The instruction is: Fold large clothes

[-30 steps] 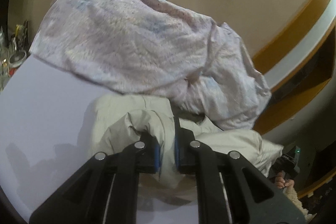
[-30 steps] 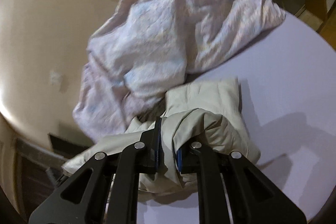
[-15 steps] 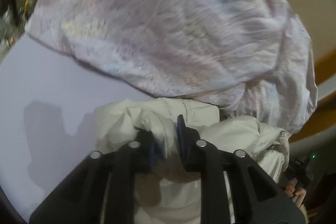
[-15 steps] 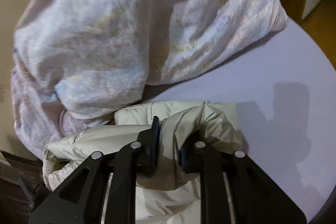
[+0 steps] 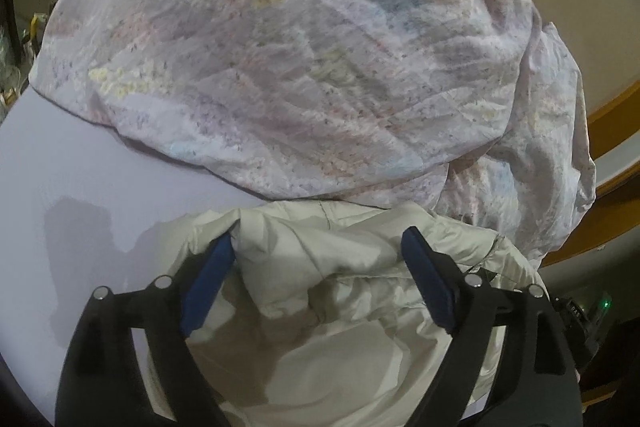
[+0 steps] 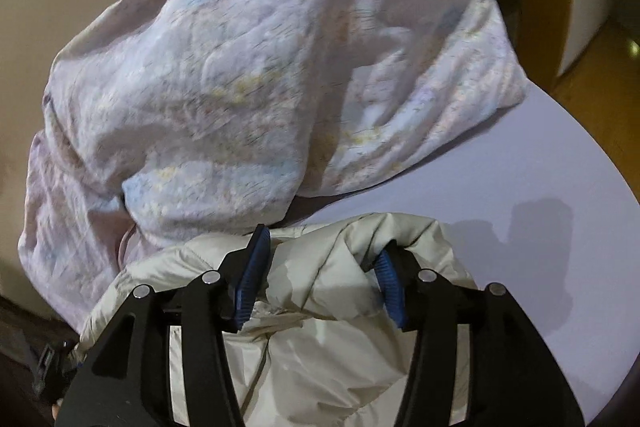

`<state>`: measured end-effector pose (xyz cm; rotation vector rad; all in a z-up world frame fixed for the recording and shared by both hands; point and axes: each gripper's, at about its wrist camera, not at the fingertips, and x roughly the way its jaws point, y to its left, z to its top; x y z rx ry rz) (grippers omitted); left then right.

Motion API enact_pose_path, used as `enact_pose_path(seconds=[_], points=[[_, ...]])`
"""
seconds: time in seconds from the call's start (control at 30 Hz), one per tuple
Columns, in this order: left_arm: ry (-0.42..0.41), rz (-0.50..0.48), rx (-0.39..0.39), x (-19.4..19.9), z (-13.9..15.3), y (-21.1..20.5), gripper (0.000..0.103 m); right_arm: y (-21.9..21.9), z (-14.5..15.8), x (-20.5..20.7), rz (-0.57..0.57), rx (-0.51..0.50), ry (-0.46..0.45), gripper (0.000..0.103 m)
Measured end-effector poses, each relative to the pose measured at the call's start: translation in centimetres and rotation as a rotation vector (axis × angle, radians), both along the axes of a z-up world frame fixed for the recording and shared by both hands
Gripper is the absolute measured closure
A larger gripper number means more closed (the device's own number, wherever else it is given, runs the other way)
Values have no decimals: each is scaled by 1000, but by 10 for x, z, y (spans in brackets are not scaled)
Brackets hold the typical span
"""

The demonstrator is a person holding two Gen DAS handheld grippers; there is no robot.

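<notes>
Left wrist view: left hand-held gripper (image 5: 316, 259) spread wide, jaws just opened, blue pads (image 5: 208, 283) standing clear at either side of a raised fold of the cream puffer jacket (image 5: 320, 327); fold between the jaws, no squeeze on it, left pad just beside the fabric edge

Jacket bunched at 6 o'clock on the pale lilac tabletop (image 5: 80, 195), far edge tucked against the big crumpled floral sheet (image 5: 300, 59) heaped from 10 to 2 o'clock; bare tabletop at 8 to 9 o'clock, with shadows on it; small green light (image 5: 607, 304) on a dark device at 4 o'clock

Right wrist view: right hand-held gripper (image 6: 320, 259) roughly half open, jaws just opening, ridged blue pads (image 6: 252, 275) flanking a hump of the same jacket (image 6: 320, 339); left pad clear of the cloth, right pad partly hidden under a fold, contact there unclear

Floral sheet (image 6: 260, 67) filling 9 to 1 o'clock, lying over the jacket's far edge; tabletop (image 6: 540, 167) bare at 2 to 4 o'clock; wooden floor (image 6: 600, 83) beyond its rim
</notes>
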<state>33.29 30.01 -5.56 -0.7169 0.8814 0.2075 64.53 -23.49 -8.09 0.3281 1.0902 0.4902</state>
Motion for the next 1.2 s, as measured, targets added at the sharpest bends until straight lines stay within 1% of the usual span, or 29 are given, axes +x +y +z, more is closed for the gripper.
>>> enact_pose_path(seconds=[0.03,0.07,0.1,0.13,0.17,0.3,0.43,0.5,0.53,0.63,0.67,0.7,0.73,0.77,0.8,0.83,0.9,0.93,1.0,1.07,1.1,1.13,1.2], points=[[-7,6,22,-2,3,1,11,-3,3,0,-25,-4,-18,50],[-27,20,62,-5,11,1,6,-10,8,0,-61,2,-44,48],[-34,26,81,-7,15,2,3,-13,11,1,-82,5,-57,38],[-42,30,97,-9,19,3,3,-17,14,2,-92,16,-67,35],[-43,24,100,-10,21,4,3,-17,16,3,-82,25,-65,35],[-24,-1,98,-11,18,1,3,9,14,-7,68,26,-48,35],[-6,-35,88,-12,10,-11,3,48,-2,-28,227,10,11,36],[3,-59,101,-11,7,-19,3,66,-9,-40,293,-22,23,38],[9,-73,120,-11,6,-23,3,75,-12,-44,320,-41,27,38],[20,-101,160,-11,5,-33,3,96,-26,-53,366,-93,58,39],[22,-113,172,-11,4,-37,4,101,-31,-54,371,-110,69,42],[24,-121,182,-10,4,-40,4,109,-39,-55,379,-145,86,51],[23,-131,193,-10,4,-43,4,115,-48,-55,385,-183,102,58],[22,-143,207,-9,3,-47,5,119,-53,-56,390,-195,111,73],[20,-156,215,-8,3,-50,7,125,-58,-56,399,-205,119,82],[20,-172,223,-6,3,-54,9,129,-60,-56,397,-215,109,86],[39,-220,247,1,-1,-66,19,133,-58,-56,388,-210,92,93],[49,-237,263,3,-3,-71,22,134,-57,-55,382,-207,89,94],[99,-274,331,13,-13,-84,34,134,-57,-54,376,-199,86,96],[148,-277,381,21,-26,-91,43,133,-58,-54,374,-195,84,97],[158,-270,394,24,-31,-91,49,133,-59,-55,373,-195,79,97],[162,-259,407,28,-36,-91,52,133,-58,-54,371,-195,74,98],[161,-256,420,33,-40,-92,76,127,-53,-53,359,-181,57,99]])
